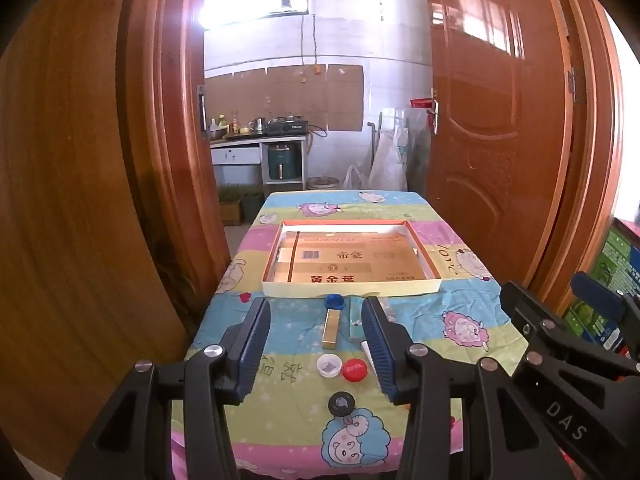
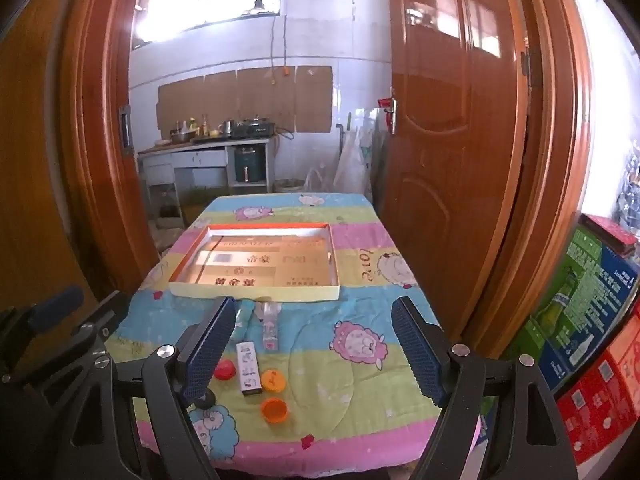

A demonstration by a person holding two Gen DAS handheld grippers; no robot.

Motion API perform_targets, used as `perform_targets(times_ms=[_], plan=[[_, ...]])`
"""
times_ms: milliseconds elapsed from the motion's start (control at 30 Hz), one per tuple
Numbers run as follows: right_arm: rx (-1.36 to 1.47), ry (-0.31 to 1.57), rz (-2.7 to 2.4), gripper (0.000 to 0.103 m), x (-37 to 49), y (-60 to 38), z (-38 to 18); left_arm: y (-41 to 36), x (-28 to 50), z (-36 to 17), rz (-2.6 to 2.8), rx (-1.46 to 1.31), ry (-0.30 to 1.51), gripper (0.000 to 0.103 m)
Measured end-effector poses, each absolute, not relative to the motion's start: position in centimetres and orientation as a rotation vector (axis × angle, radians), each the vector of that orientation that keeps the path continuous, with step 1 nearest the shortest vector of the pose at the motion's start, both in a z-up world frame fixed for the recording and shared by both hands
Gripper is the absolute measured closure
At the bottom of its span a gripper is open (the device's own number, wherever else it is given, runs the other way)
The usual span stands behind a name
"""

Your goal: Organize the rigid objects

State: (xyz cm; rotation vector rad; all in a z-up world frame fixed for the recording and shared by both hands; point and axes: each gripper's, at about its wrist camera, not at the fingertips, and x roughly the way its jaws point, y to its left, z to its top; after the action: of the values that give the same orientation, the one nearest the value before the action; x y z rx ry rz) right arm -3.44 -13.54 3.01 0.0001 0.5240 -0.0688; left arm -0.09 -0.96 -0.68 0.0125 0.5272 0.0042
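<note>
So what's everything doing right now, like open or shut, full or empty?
Left gripper: fingers open, holding nothing.
Right gripper: fingers wide open, holding nothing.
Tray: no loose items inside.
Door: open.
Orange cap: hollow side up.
Red cap: top up.

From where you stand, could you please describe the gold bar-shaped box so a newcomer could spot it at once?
Start at the shallow orange-rimmed tray on the cartoon-sheep tablecloth. Just in front of its near wall lies a blue bottle cap, and the gold box stretches from that cap toward the viewer. It is the only shiny gold, long rectangular piece; beside it lies a pale translucent stick, and the caps around it are round.
</note>
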Motion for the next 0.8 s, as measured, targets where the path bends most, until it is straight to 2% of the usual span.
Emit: perform_targets(times_ms=[800], plan=[[0.026, 0.56, -0.057, 0.021, -3.42, -14.37, 2.33, -0.84, -0.42, -0.82, 0.004, 0.011, 0.536, 0.056]])
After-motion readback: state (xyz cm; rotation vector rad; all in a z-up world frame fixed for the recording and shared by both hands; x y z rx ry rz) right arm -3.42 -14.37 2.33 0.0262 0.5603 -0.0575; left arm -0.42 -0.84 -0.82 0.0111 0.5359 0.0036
